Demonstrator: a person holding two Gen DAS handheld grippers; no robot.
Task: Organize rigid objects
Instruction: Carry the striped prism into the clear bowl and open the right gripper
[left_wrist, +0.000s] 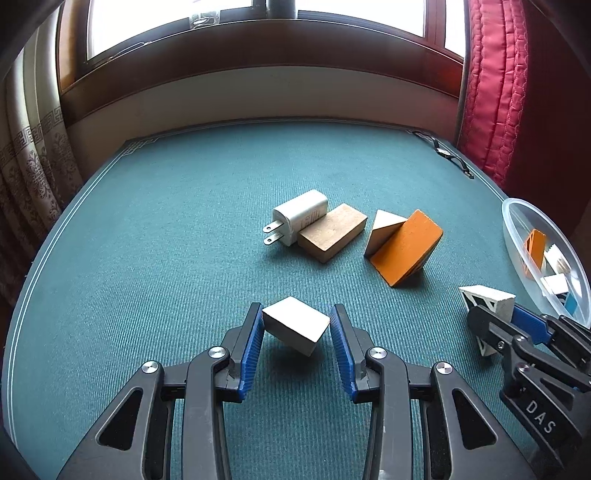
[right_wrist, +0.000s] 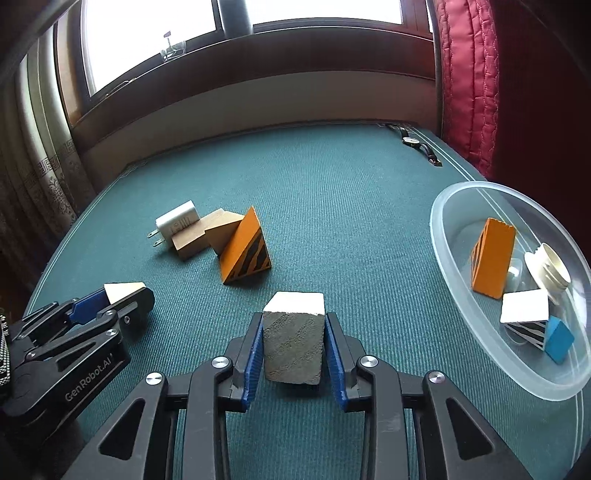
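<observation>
Green ribbed table (right_wrist: 332, 206) with scattered items

A white charger (right_wrist: 176, 220) touches a tan block (right_wrist: 192, 240), which is just beside the orange striped wedge (right_wrist: 245, 251); right of that wedge sits a clear bowl (right_wrist: 443, 236), with a wristwatch (right_wrist: 417, 142) beyond near the far edge.

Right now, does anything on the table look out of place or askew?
Yes. The orange wedge leans tilted against a plain wooden wedge mid-table, and a wristwatch lies at the far edge, unlike the blocks.

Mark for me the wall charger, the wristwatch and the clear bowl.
wall charger (left_wrist: 303, 214): left wrist view, on its white body.
wristwatch (right_wrist: 409, 140): right wrist view, on the round dial.
clear bowl (right_wrist: 448, 206): right wrist view, on the near-left part of its rim.
</observation>
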